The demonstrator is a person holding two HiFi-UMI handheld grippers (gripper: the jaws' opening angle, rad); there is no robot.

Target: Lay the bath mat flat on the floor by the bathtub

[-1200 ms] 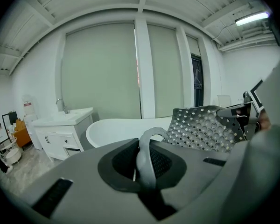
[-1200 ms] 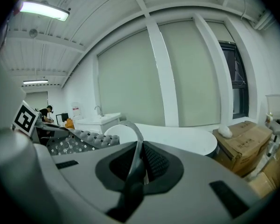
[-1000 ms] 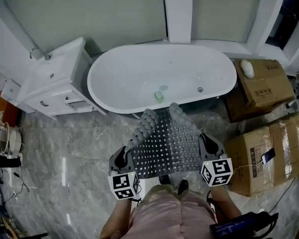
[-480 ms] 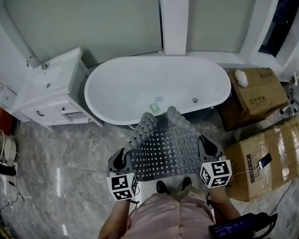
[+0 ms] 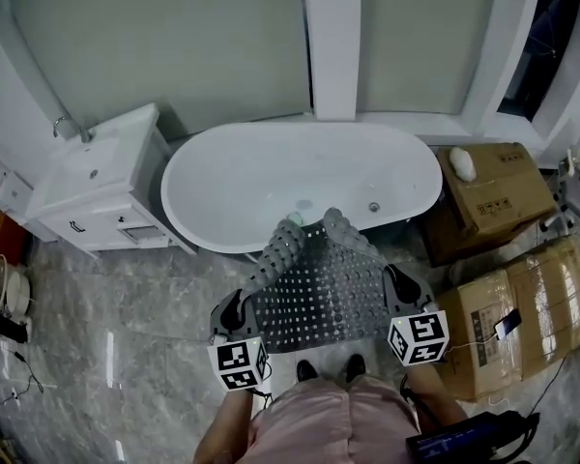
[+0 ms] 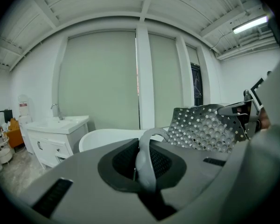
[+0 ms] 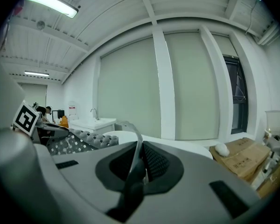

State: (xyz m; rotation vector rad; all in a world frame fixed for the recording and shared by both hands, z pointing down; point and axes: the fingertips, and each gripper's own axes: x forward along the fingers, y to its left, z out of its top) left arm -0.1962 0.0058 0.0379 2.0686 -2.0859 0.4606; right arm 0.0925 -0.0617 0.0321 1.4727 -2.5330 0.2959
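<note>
A grey perforated bath mat [image 5: 319, 288] hangs stretched between both grippers above the marble floor, in front of the white bathtub [image 5: 300, 177]. Its far edge curls up toward the tub rim. My left gripper [image 5: 234, 309] is shut on the mat's near left corner, and the thin mat edge [image 6: 147, 162] runs between its jaws. My right gripper [image 5: 398, 288] is shut on the near right corner, with the mat edge [image 7: 134, 164] pinched in its jaws. The mat's dotted surface [image 6: 205, 127] spreads to the right in the left gripper view.
A white vanity with a tap [image 5: 97, 182] stands left of the tub. Cardboard boxes [image 5: 488, 196] are stacked at the right, one with a phone on it [image 5: 507, 325]. The person's shoes [image 5: 329, 367] stand just behind the mat. A white pillar [image 5: 333, 46] rises behind the tub.
The view has shifted so the tub sits a little lower and nearer. The mat stays held in both grippers, its far curl now closer to the tub rim.
</note>
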